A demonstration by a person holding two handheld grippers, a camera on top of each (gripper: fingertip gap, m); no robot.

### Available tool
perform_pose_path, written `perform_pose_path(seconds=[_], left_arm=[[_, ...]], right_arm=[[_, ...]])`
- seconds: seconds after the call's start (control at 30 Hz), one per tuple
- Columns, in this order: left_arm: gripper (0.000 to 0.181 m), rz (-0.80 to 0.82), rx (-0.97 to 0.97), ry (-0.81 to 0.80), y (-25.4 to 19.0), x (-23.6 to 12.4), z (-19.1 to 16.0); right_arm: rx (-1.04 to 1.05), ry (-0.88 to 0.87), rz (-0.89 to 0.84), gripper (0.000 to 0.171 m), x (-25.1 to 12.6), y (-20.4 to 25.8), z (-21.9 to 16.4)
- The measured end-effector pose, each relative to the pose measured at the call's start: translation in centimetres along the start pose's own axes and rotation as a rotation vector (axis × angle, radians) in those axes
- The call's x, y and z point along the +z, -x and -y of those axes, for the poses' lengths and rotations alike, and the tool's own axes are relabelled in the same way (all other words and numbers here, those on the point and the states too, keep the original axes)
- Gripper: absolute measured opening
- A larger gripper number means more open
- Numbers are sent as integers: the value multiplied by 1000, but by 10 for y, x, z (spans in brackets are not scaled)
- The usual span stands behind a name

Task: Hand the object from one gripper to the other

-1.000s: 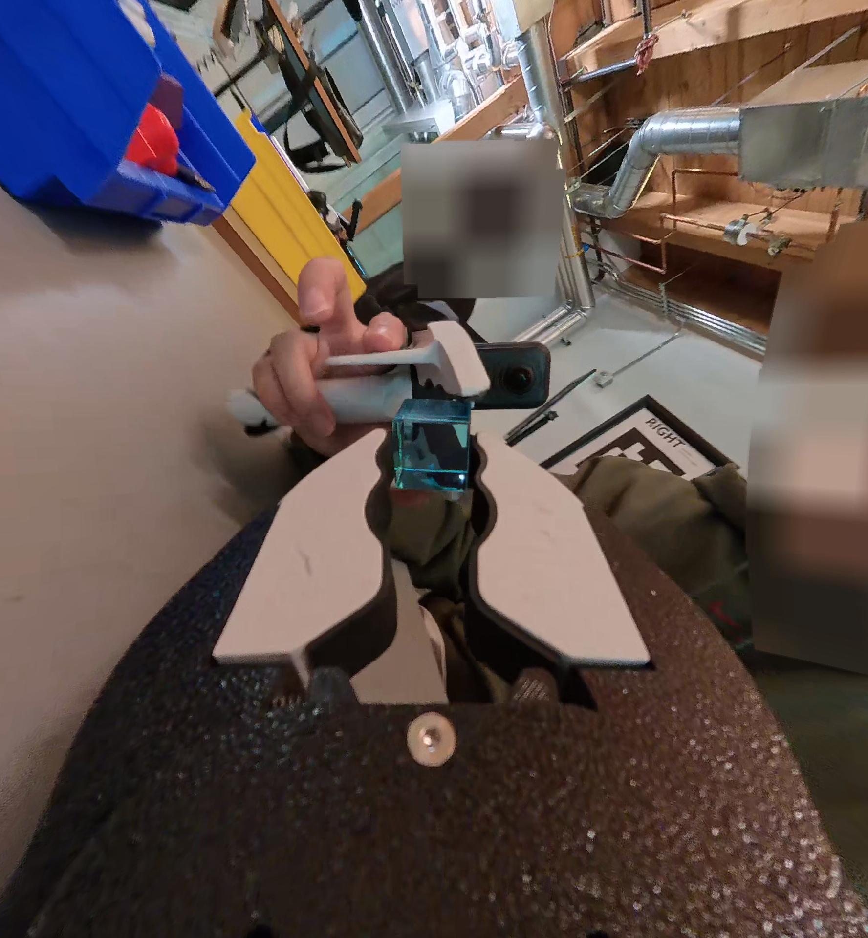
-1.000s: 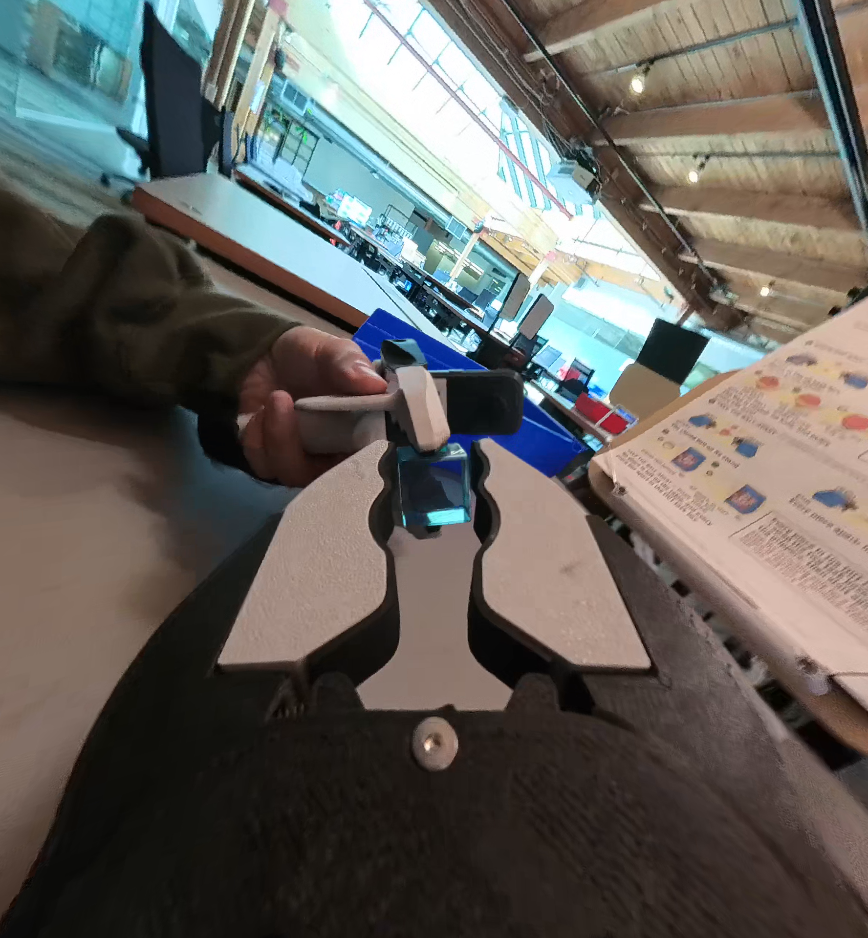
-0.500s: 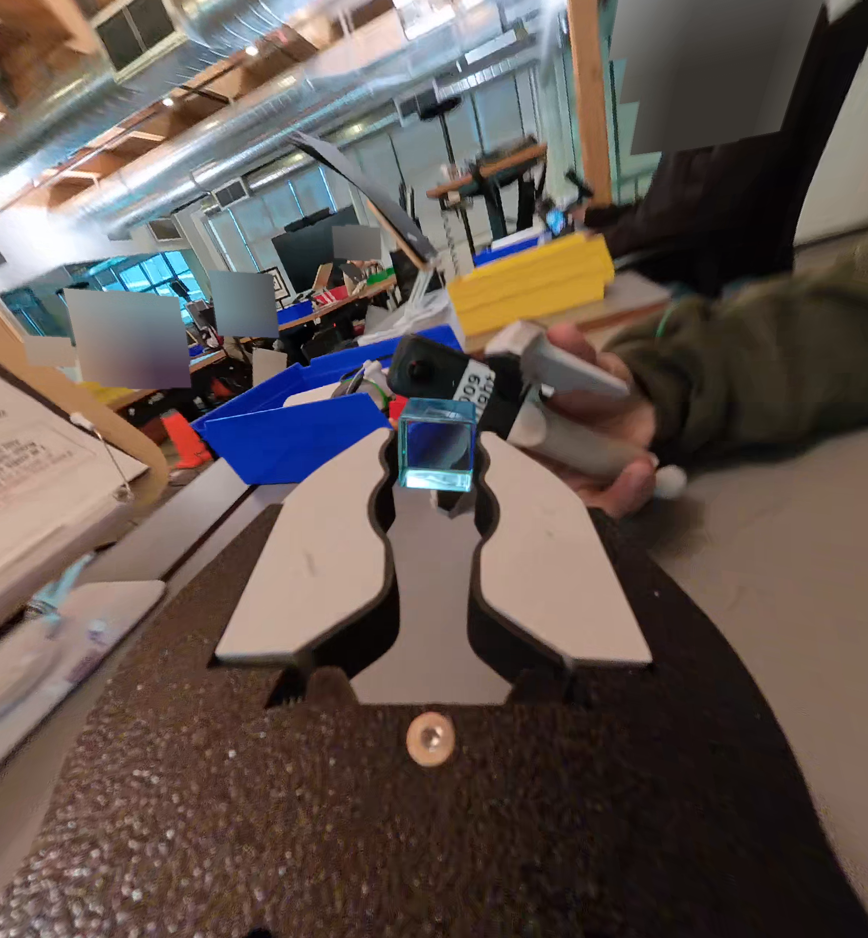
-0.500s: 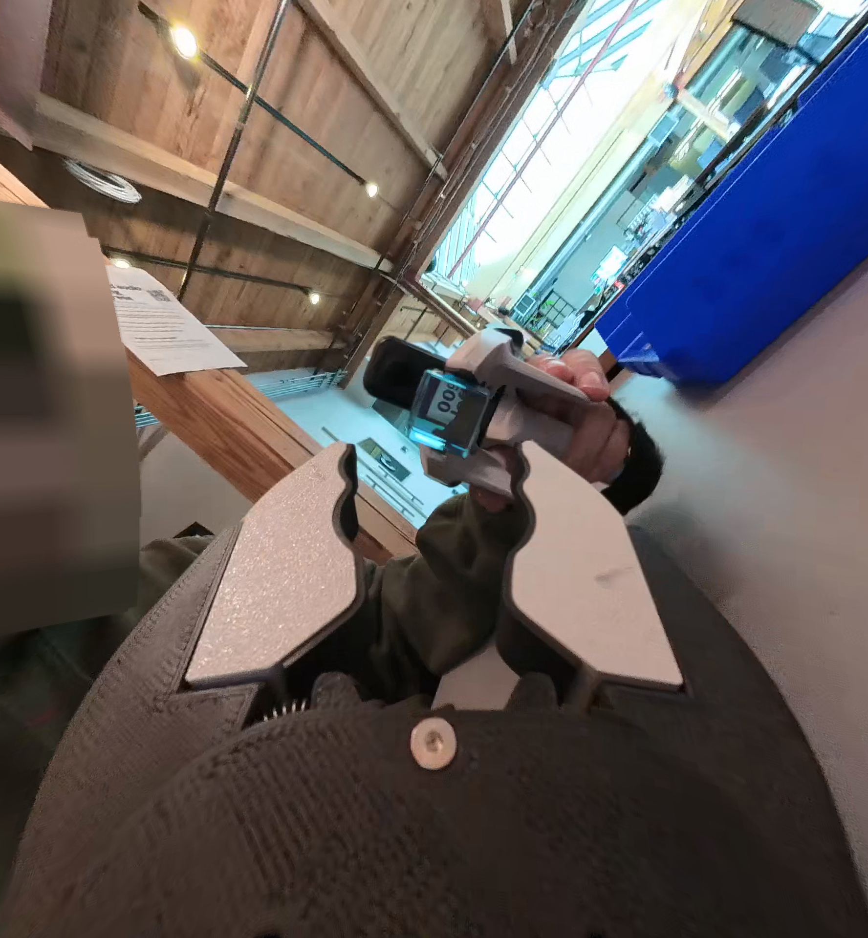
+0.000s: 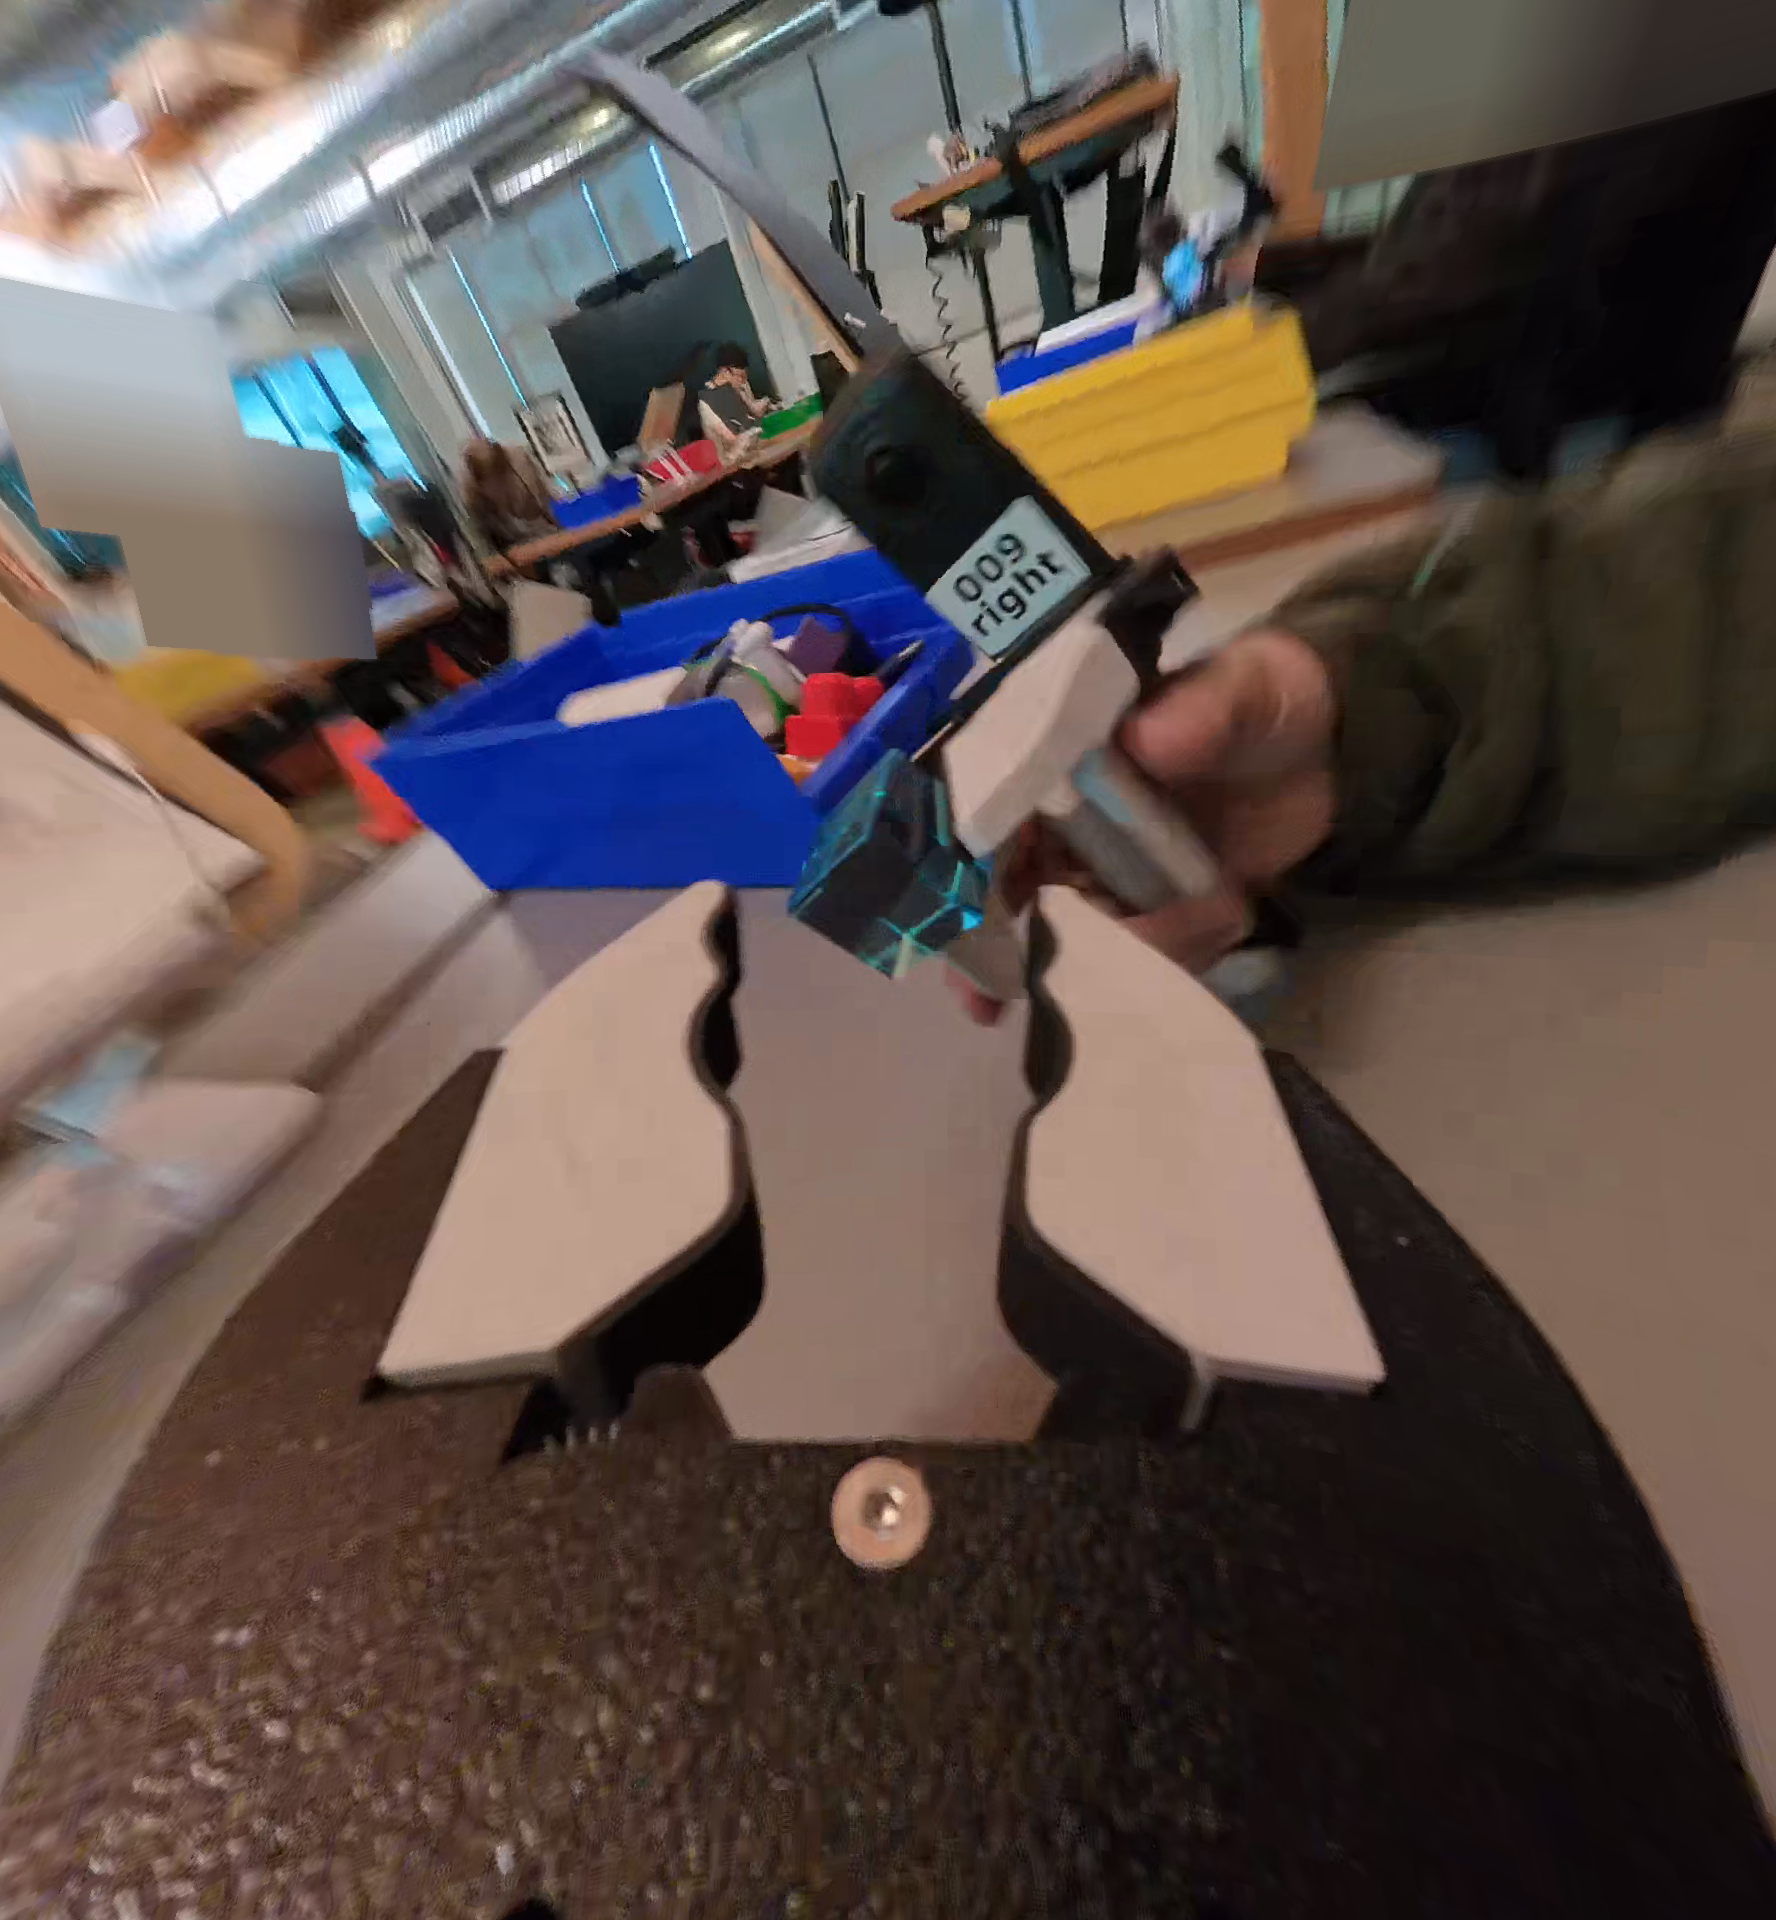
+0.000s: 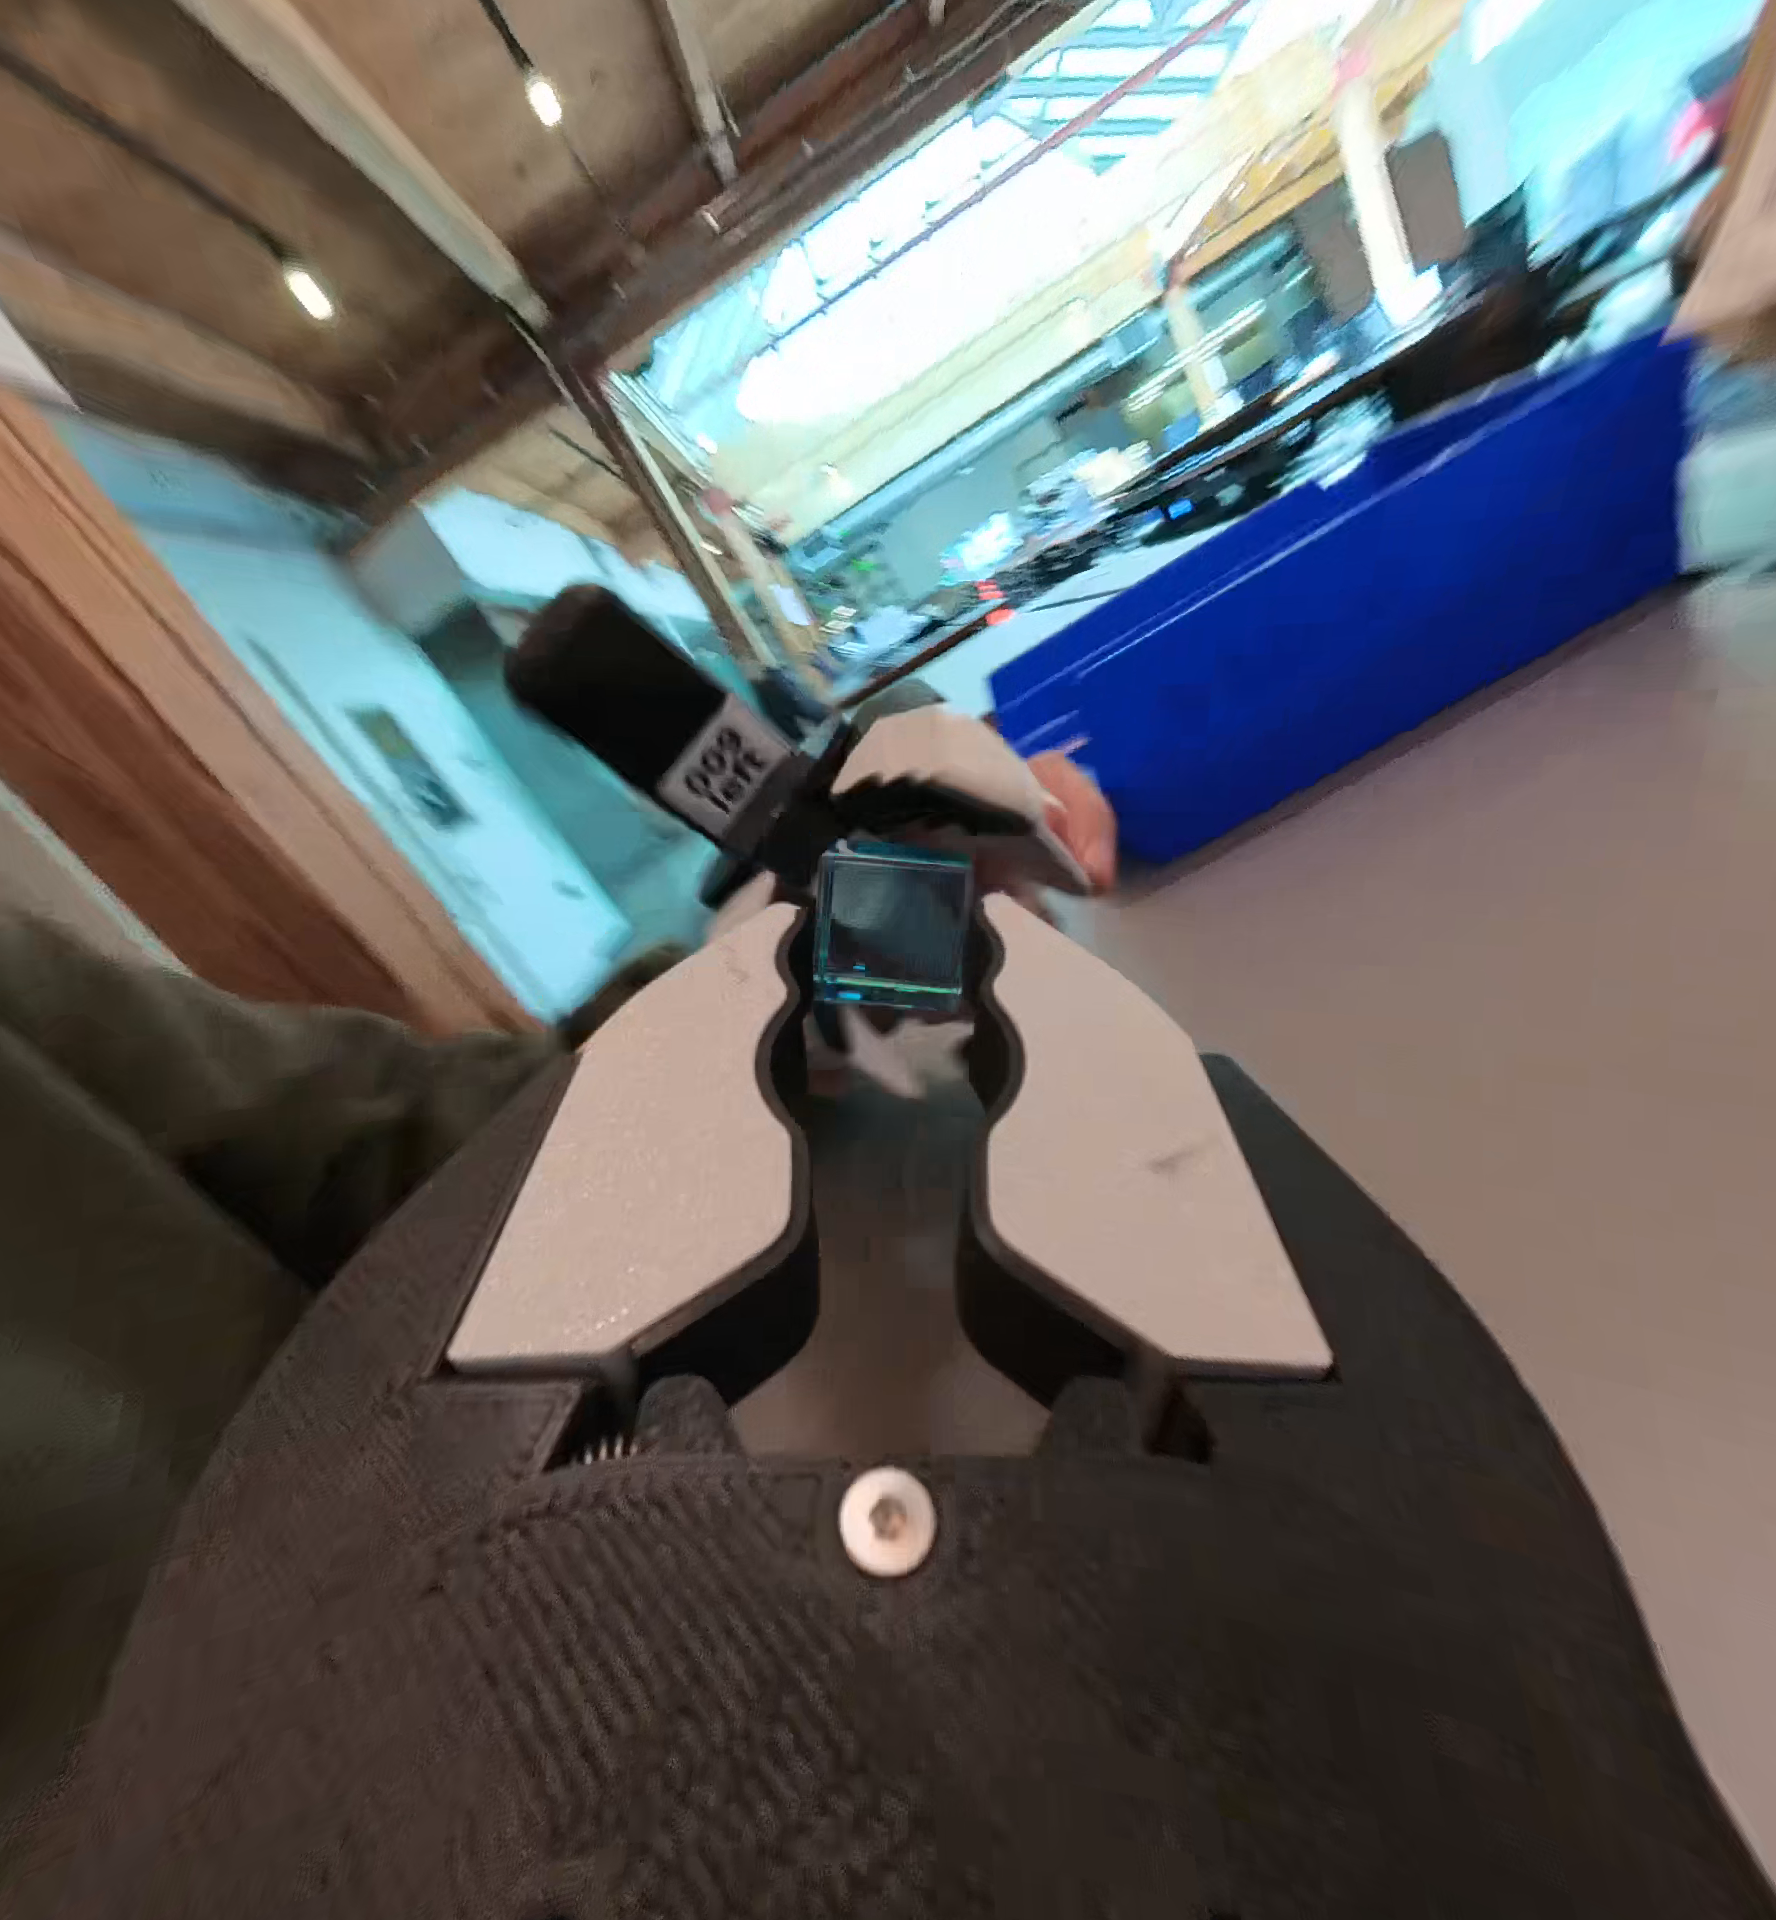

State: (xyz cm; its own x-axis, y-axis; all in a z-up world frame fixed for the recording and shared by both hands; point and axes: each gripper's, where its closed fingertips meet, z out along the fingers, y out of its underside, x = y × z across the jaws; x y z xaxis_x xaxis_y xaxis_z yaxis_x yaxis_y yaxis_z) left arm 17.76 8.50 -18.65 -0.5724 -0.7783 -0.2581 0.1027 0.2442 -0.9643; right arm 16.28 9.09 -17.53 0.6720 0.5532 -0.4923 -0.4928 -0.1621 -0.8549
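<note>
A small clear teal cube sits between the tips of my right gripper, which is shut on it. In the left wrist view the cube hangs tilted just beyond the tips of my left gripper, whose jaws stand apart and hold nothing. The cube does not touch the left fingers. A hand in an olive sleeve holds the right gripper, whose white finger reaches the cube from the upper right. The left gripper's white finger shows just behind the cube in the right wrist view.
A blue bin with several toys stands on the grey table behind the grippers; it also shows in the right wrist view. Yellow bins stand farther back. A wooden panel is on the left.
Half a second ago the left gripper held the cube and the right gripper was open. Now the right gripper is shut on the cube and the left has opened and drawn back.
</note>
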Motion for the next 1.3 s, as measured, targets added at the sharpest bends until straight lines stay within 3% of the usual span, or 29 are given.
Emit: perform_pose_path(seconds=[0.07,0.1,0.17,0.23,0.27,0.43,0.53,0.63,0.77,0.87,0.93,1.03,1.1,1.17,1.3], left_arm=[[74,-100,-349,-24,1,-2,3],[75,-159,-525,-54,2,-4,8],[67,-310,-836,-119,0,-9,16],[47,-515,-1038,-134,-14,-16,22],[39,-570,-1091,-107,-21,-16,19],[43,-648,-1136,48,-43,-13,3],[28,-686,-1111,28,-47,-18,6],[28,-625,-1037,13,-42,-15,3],[28,-383,-826,-5,-16,-11,-9],[27,-223,-609,-86,5,-17,-4],[27,-154,-389,-116,8,-19,2],[27,-125,-82,-115,-3,-16,10],[27,-91,47,-100,-5,-12,10],[27,-69,136,-74,-7,-10,6],[27,-80,207,-86,-13,-9,9]], right_arm=[[-286,27,-68,28,-5,1,4],[-444,35,-96,28,-7,3,6],[-734,64,-119,27,-10,11,6],[-963,116,-129,28,-9,17,2],[-1062,139,-130,28,-8,19,-2],[-1269,228,-145,28,1,20,-19],[-1321,266,-155,28,3,19,-24],[-1329,280,-184,27,2,14,-24],[-1112,233,-255,42,0,4,-15],[-662,109,-193,73,2,7,-3],[-310,37,-103,82,4,9,3],[188,-37,69,74,3,10,5],[397,-108,181,62,1,14,11],[487,-99,236,53,2,18,7],[501,-30,254,54,7,24,-4]])
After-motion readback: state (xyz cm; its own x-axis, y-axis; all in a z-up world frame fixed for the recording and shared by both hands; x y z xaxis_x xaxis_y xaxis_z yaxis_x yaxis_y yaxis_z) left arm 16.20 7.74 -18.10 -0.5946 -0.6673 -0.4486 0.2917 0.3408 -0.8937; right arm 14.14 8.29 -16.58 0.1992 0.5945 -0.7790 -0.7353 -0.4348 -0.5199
